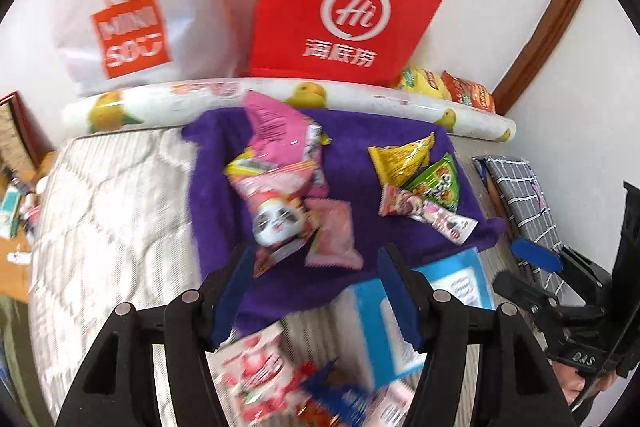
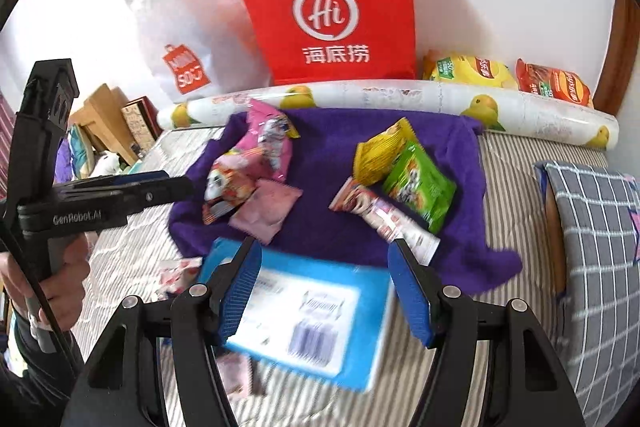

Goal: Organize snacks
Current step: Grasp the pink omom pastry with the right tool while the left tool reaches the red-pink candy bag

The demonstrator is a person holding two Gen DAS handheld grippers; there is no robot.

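Snacks point(image 2: 256, 167) lie in two piles on the purple cloth point(image 2: 328, 163) on the bed point(image 2: 516, 163). Both grippers, left point(image 1: 316, 291) and right point(image 2: 324, 291), hang above, jaws half open, holding nothing.

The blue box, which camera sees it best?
The right wrist view: the blue box lies whole between its open fingers, label up. In the left wrist view the blue box is partly hidden behind a finger.

A home bedroom; quilted mattress point(image 1: 100, 211), checked pillow point(image 2: 596, 251), shopping bags point(image 2: 332, 11) against the wall
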